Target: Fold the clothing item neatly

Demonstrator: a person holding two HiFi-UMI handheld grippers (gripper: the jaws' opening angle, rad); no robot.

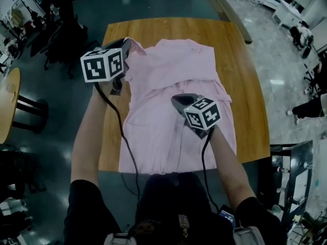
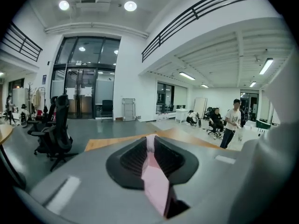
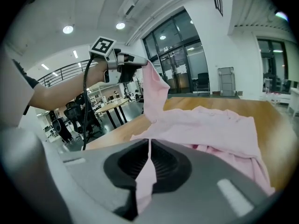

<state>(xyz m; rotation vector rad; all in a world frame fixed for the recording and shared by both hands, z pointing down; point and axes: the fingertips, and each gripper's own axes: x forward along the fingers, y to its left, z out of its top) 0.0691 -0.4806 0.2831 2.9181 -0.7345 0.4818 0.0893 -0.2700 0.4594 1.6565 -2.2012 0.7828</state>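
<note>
While the pink shirt (image 1: 173, 80) lies spread over the wooden worktop (image 1: 250, 121), each claw has a pinch of it. The left claw (image 1: 127, 44) is up at the garment's far left corner, its jaws nearly together on a narrow strip of pink cloth that runs back between the ribbed pads (image 2: 135, 160). In the right gripper view that claw (image 3: 138, 62) hangs above the worktop with the cloth drooping from its tip down to the rest of the shirt, so this corner is lifted clear of the wood. The right claw (image 1: 178, 102) sits over the middle of the shirt, nearer the person, jaws closed tight on a thin fold of the same fabric, which stands as an edge between its pads (image 3: 166, 164). The bulk of the shirt rests rumpled on the worktop beyond and to the right of this claw, and its near hem reaches the worktop's near edge.
</note>
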